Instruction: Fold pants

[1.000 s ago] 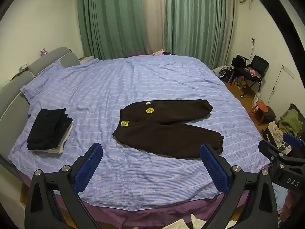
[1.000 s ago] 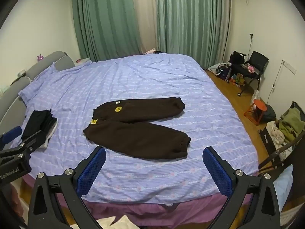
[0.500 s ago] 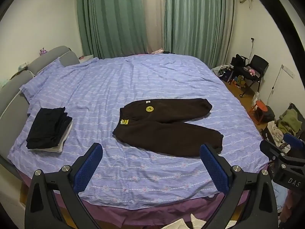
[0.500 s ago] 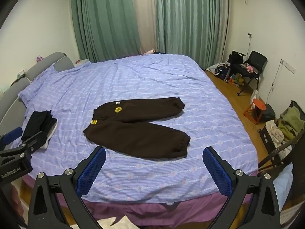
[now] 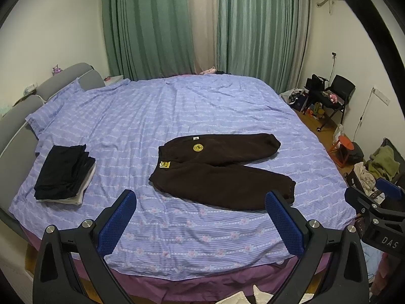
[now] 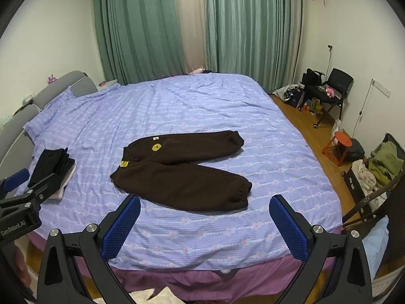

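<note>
Jaws of the left gripper (image 5: pixel 200 212) and right gripper (image 6: pixel 205 215) gape wide and empty at the bottom of each frame, short of the bed (image 5: pixel 177 240). Brown pants (image 5: pixel 217 172) lie flat mid-frame, legs splayed rightward, with bare sheet all around. Folded dark clothes (image 5: pixel 64 174) sit at left. Gripper frames hide the bed's near edge.

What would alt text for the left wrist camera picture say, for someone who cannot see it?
Dark brown pants lie spread flat, legs apart, on a bed with a purple striped sheet. The open left tool frames the foreground, holding nothing. A stack of folded dark clothes sits at the bed's left edge; green curtains hang behind.
</note>
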